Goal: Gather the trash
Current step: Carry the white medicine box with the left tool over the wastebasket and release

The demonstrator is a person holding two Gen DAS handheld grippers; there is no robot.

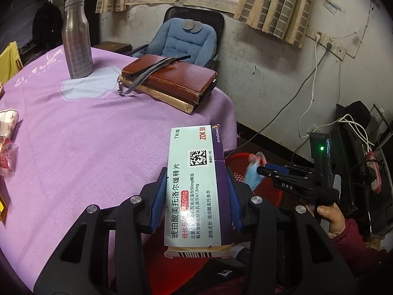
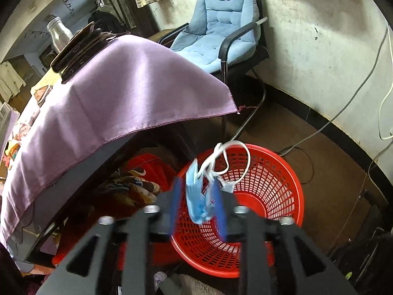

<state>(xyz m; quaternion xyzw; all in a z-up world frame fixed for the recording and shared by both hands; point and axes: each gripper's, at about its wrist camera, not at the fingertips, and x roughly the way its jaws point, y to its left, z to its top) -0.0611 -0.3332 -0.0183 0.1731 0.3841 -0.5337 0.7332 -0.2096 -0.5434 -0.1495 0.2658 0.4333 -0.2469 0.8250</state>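
Note:
My left gripper (image 1: 195, 194) is shut on a white and purple medicine box (image 1: 195, 184), held over the near right edge of the purple-clothed table (image 1: 86, 142). My right gripper (image 2: 197, 201) is over the red mesh basket (image 2: 270, 191) on the floor. Its jaws stand apart and a crumpled blue face mask (image 2: 196, 196) with white ear loops hangs loosely between them, touching the right pad. In the left wrist view the right gripper (image 1: 260, 169) shows with the mask (image 1: 253, 174) above the basket (image 1: 265, 189).
On the table stand a steel bottle (image 1: 76, 39), a brown wallet on a flat box (image 1: 169, 78), a paper cup (image 1: 8, 123) and wrappers (image 1: 7, 157) at the left edge. A blue-cushioned chair (image 2: 221, 32) stands behind. Cables run along the wall (image 2: 343, 113).

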